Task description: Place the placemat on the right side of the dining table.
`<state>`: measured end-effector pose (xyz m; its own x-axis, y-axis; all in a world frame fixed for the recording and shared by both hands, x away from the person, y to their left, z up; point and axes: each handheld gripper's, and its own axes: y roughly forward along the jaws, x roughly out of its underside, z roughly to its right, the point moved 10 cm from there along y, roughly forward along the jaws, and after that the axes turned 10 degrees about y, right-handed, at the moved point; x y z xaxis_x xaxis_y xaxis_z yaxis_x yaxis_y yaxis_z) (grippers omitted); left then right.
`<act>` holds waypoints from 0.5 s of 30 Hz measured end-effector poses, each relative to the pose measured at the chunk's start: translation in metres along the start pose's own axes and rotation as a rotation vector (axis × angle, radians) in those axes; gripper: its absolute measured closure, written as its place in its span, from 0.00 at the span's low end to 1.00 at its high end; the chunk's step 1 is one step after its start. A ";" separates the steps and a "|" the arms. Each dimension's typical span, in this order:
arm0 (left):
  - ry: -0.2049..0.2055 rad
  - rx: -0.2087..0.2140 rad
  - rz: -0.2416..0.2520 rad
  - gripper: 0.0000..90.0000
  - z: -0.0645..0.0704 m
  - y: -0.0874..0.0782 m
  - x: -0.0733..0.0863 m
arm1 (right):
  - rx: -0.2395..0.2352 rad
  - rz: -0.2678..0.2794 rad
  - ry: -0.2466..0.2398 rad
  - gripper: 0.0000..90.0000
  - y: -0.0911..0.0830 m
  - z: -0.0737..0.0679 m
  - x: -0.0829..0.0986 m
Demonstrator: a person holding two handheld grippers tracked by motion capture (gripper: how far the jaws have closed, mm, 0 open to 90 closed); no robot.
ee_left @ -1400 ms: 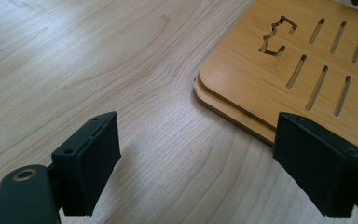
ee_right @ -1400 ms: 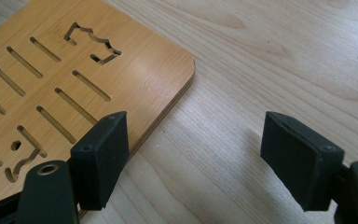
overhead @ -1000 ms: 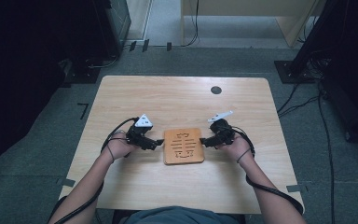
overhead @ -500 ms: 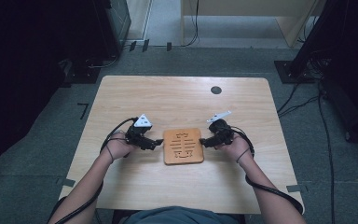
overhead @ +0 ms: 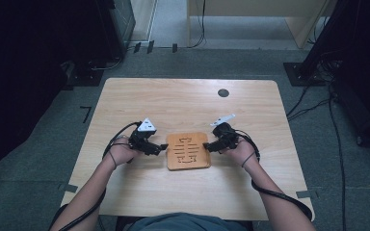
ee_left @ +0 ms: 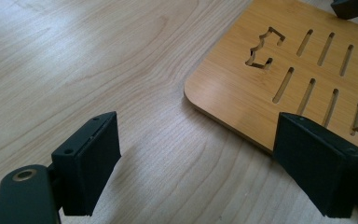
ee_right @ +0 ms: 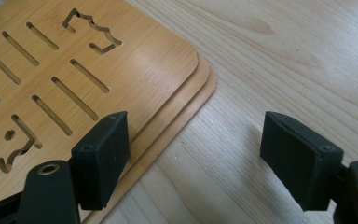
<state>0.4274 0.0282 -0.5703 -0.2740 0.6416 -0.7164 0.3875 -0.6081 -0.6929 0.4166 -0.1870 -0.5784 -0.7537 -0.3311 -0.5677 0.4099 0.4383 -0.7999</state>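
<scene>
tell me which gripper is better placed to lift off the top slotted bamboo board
Probably the right gripper: its view shows the stacked edges of the slotted bamboo boards fanned apart by its open jaws. The left gripper, also open, faces one flush edge.

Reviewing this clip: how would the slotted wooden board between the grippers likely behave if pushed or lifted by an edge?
The wooden board looks thin, flat and stiff, so it should probably slide rather than tip. The right gripper view shows stacked edges, so layers might shift apart. Its smooth sheen suggests the open right gripper could slip on it.
</scene>
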 end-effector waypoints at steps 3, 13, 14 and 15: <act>-0.007 -0.004 -0.003 0.15 -0.001 -0.001 0.001 | -0.001 0.000 -0.002 0.27 0.001 -0.003 -0.001; -0.009 -0.007 -0.009 0.15 0.000 -0.003 0.005 | -0.006 0.003 -0.011 0.27 0.005 -0.007 -0.005; -0.011 -0.008 -0.008 0.15 0.000 -0.003 0.005 | -0.005 0.002 -0.009 0.27 0.005 -0.007 -0.006; -0.011 -0.009 -0.010 0.15 -0.001 -0.003 0.006 | -0.006 0.001 -0.010 0.27 0.005 -0.008 -0.006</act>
<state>0.4251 0.0342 -0.5720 -0.2877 0.6427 -0.7101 0.3923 -0.5973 -0.6996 0.4194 -0.1764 -0.5780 -0.7482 -0.3385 -0.5706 0.4080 0.4434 -0.7981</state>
